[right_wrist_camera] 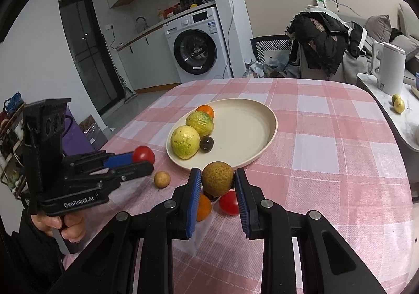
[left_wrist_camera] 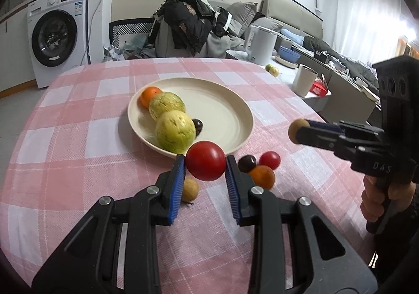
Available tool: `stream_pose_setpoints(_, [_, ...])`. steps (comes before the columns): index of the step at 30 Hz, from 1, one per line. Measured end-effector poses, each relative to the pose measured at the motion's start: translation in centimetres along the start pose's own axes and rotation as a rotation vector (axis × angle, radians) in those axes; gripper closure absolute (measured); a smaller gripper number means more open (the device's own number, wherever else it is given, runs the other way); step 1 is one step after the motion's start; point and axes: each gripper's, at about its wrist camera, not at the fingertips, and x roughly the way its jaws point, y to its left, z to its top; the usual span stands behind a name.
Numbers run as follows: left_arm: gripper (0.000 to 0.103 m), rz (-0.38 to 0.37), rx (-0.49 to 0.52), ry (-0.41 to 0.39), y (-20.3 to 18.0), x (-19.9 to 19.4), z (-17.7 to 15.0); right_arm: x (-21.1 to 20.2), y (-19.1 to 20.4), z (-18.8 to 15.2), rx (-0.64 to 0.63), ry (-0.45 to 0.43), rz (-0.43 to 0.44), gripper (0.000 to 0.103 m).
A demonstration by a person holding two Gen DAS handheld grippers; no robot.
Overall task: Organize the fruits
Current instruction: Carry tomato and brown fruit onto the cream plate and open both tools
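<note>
My left tool (left_wrist_camera: 205, 163) grips a red tomato (left_wrist_camera: 205, 160), my right tool (right_wrist_camera: 218, 181) a brown longan (right_wrist_camera: 217, 182); four fruits sit at nine o'clock on the cream plate (left_wrist_camera: 225, 110), perhaps four remain on the surface (left_wrist_camera: 78, 123).

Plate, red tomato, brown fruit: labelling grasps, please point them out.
plate (left_wrist_camera: 222, 108), left wrist view, bare inner floor.
red tomato (left_wrist_camera: 205, 160), left wrist view, middle, between pads.
brown fruit (right_wrist_camera: 217, 178), right wrist view, middle, between pads.

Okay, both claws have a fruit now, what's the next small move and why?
Probably carry the left claw forward over the plate and release there: it grips the red tomato just short of the rim, and the plate's right half is bare. The right claw holds a brown fruit.
</note>
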Motion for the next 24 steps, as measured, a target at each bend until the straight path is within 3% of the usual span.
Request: stream_pose_setpoints(24, [0.075, 0.110, -0.033, 0.009, 5.4, 3.4, 3.0, 3.8, 0.1, 3.4, 0.007, 0.032, 0.001, 0.076])
